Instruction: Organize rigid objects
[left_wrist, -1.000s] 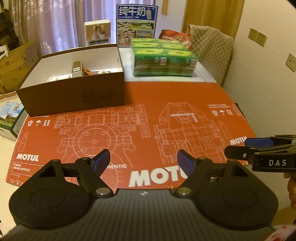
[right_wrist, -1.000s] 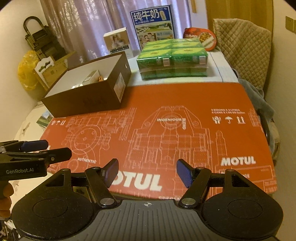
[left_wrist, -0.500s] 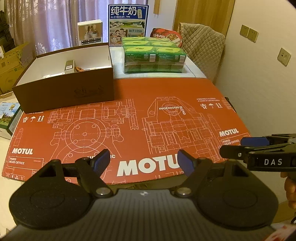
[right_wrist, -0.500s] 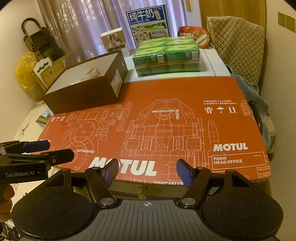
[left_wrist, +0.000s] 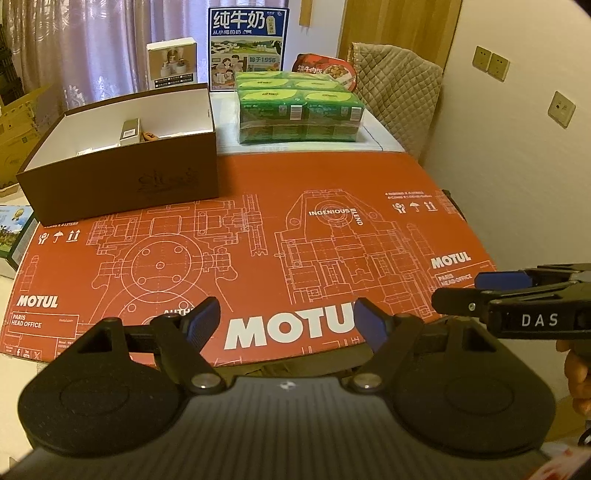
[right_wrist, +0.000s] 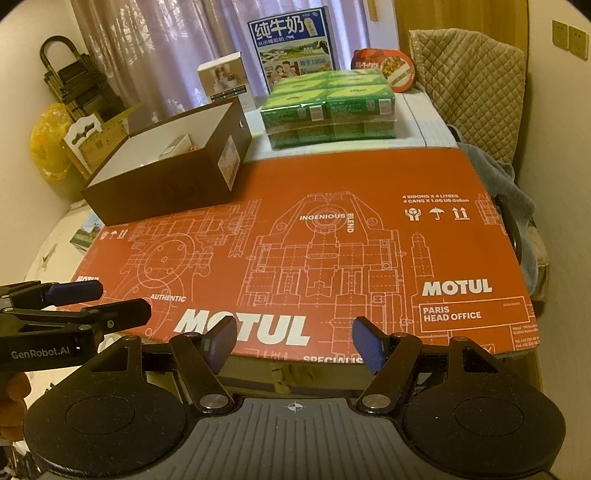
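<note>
Rigid objects: a small upright carton (left_wrist: 130, 132) and a few bits beside it sit inside the brown box (left_wrist: 122, 181), upper left of frame, at the far edge of the red Motul sheet (left_wrist: 258, 236) covering the counter. Carton judged light, stiff, smooth-sided; best pinched across its flat faces near the top. Left gripper (left_wrist: 287, 322) and right gripper (right_wrist: 293, 341) hover low in frame, jaws spread wide, holding nothing.

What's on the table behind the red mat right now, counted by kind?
Open brown box: 1
Green shrink-wrapped carton pack: 1
Blue milk case: 1
Small white product box: 1
Red round-lidded meal tub: 1
Total: 5
</note>
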